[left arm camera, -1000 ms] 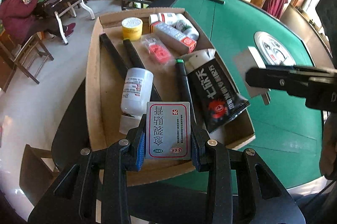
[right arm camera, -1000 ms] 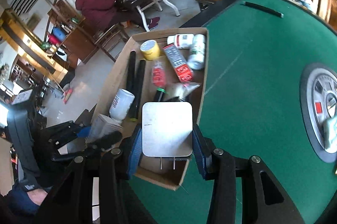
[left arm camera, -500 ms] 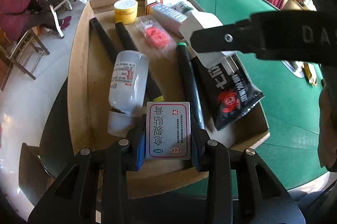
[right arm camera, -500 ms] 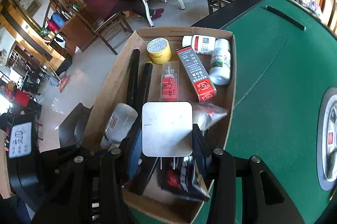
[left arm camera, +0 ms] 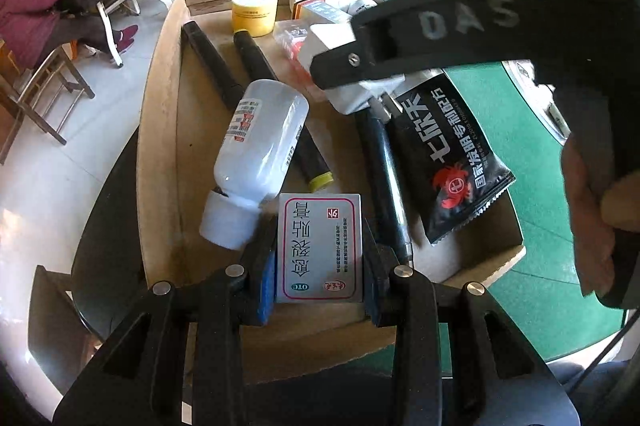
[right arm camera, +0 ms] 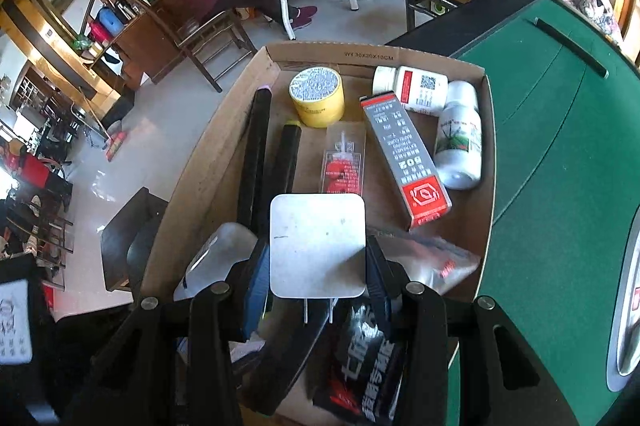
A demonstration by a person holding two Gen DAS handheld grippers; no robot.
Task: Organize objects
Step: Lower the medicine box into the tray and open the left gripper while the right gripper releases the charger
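Over a cardboard box (right arm camera: pixel 486 145) at frame centre, the left gripper (left arm camera: pixel 320 260) clamped a medicine box (left arm camera: pixel 320 246) while the right gripper (right arm camera: pixel 318 266) pinched a white plug adapter (right arm camera: pixel 318 246) between its pads.

The green-topped desk (right arm camera: pixel 560 145) carries an open cardboard box (right arm camera: pixel 486 161) at its edge, and a black strip (right arm camera: pixel 570 45) lies beyond the box.

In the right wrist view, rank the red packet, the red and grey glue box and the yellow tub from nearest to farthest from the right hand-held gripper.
From the right hand-held gripper:
1. Red packet, just ahead, centre.
2. Red and grey glue box, ahead to the right.
3. Yellow tub, far end of the cardboard box.
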